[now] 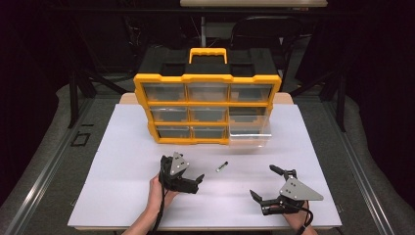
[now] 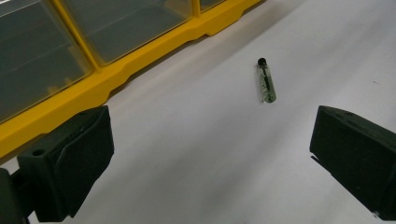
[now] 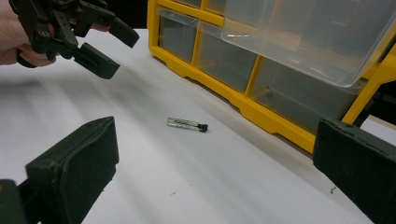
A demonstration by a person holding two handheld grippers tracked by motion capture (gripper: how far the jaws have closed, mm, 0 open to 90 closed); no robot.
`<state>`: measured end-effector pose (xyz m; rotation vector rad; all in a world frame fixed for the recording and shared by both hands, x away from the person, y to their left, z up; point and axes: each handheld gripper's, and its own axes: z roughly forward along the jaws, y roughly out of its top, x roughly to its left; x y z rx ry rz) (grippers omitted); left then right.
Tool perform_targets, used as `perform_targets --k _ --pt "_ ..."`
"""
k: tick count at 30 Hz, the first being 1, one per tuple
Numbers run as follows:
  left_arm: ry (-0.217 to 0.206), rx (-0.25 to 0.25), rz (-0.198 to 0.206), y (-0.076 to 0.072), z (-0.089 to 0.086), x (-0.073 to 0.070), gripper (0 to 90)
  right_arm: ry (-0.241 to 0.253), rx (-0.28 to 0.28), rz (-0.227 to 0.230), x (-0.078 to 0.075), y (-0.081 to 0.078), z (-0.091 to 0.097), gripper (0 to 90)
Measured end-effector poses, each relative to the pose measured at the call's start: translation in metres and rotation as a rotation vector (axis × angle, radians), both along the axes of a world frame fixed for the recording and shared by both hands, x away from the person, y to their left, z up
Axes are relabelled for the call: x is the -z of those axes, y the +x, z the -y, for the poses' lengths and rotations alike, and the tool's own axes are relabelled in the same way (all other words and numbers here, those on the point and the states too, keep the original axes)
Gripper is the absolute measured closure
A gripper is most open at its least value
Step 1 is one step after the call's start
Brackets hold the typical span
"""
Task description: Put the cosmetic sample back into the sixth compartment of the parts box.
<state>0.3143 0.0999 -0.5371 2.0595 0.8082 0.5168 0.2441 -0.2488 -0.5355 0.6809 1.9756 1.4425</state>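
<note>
Both tongs, left [image 1: 188,171] and right [image 1: 266,182], gape, vial [image 1: 221,166] lying between them.

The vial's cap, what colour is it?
Black: the cap tops a clear vial with greenish contents, seen best in the left gripper view.

Vial [image 1: 221,166] too small in high view to read contents; greenish fill w/ dark marks in left gripper view, marks illegible. Organizer [image 1: 207,107] cut off by top and left edges in left gripper view, by top and right edges in right gripper view. Drawer contents not discernible thru cloudy fronts. Pulled-out drawer [image 3: 308,37] cropped at top.
</note>
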Motion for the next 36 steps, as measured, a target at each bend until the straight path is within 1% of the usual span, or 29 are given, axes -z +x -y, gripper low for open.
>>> perform_targets --k 4,8,9,11,12,14,17,20,21,23,25,26,27,28,29,30,31,34,35,36 --pt "0.014 0.018 -0.005 0.004 0.009 -0.001 0.0 -0.001 -0.002 -0.003 0.000 0.000 0.000 0.0" --pt "0.026 0.029 -0.011 0.006 0.013 -0.001 0.0 -0.002 0.000 -0.005 0.000 0.001 0.000 0.0" --pt "0.035 0.036 -0.015 0.008 0.016 -0.001 0.0 -0.001 0.000 -0.004 0.000 0.000 0.000 0.1" --pt "0.039 0.039 -0.016 0.008 0.018 -0.001 0.0 -0.002 0.000 -0.005 0.000 0.000 0.001 0.1" --pt "0.034 0.043 -0.021 0.010 0.021 -0.002 0.0 -0.001 -0.001 -0.003 0.000 0.000 0.000 0.1" --pt "0.046 0.050 -0.020 0.011 0.023 -0.003 0.0 -0.001 -0.002 -0.006 0.000 0.000 0.000 0.1" --pt "0.048 0.056 -0.031 0.014 0.028 -0.003 0.0 -0.004 -0.004 -0.007 0.000 0.000 0.000 0.1" --pt "0.055 0.061 -0.028 0.015 0.032 -0.003 0.0 -0.003 -0.004 -0.008 0.001 0.000 0.000 0.1" --pt "0.062 0.066 -0.036 0.017 0.035 -0.004 0.0 -0.003 -0.004 -0.011 0.001 0.000 0.000 0.1" --pt "0.062 0.065 -0.037 0.018 0.037 -0.005 0.0 -0.005 -0.002 -0.010 0.001 0.000 0.000 0.2" --pt "0.068 0.069 -0.049 0.021 0.042 -0.007 0.0 -0.006 -0.003 -0.011 0.001 0.000 0.000 0.2" --pt "0.068 0.069 -0.049 0.021 0.042 -0.007 0.0 -0.006 -0.003 -0.011 0.001 0.000 0.000 0.2" --pt "0.077 0.073 -0.058 0.023 0.046 -0.009 0.0 -0.006 -0.002 -0.010 0.001 0.000 0.000 0.3" --pt "0.077 0.073 -0.058 0.023 0.046 -0.009 0.0 -0.006 -0.002 -0.010 0.001 0.000 0.000 0.3" --pt "0.090 0.079 -0.064 0.025 0.050 -0.011 0.0 -0.006 -0.002 -0.013 0.001 0.001 -0.001 0.3" --pt "0.090 0.079 -0.064 0.025 0.050 -0.011 0.0 -0.006 -0.002 -0.013 0.001 0.001 -0.001 0.3" --pt "0.104 0.082 -0.067 0.027 0.055 -0.012 0.0 -0.006 -0.004 -0.013 0.001 0.001 -0.001 0.3" --pt "0.114 0.084 -0.069 0.029 0.059 -0.011 0.0 -0.007 -0.005 -0.011 0.001 0.001 -0.001 0.3" --pt "0.128 0.089 -0.080 0.030 0.064 -0.010 0.4 -0.005 -0.006 -0.013 0.001 0.001 0.000 0.3" --pt "0.136 0.093 -0.081 0.031 0.065 -0.010 0.5 -0.006 -0.005 -0.015 0.001 0.000 0.000 0.3"
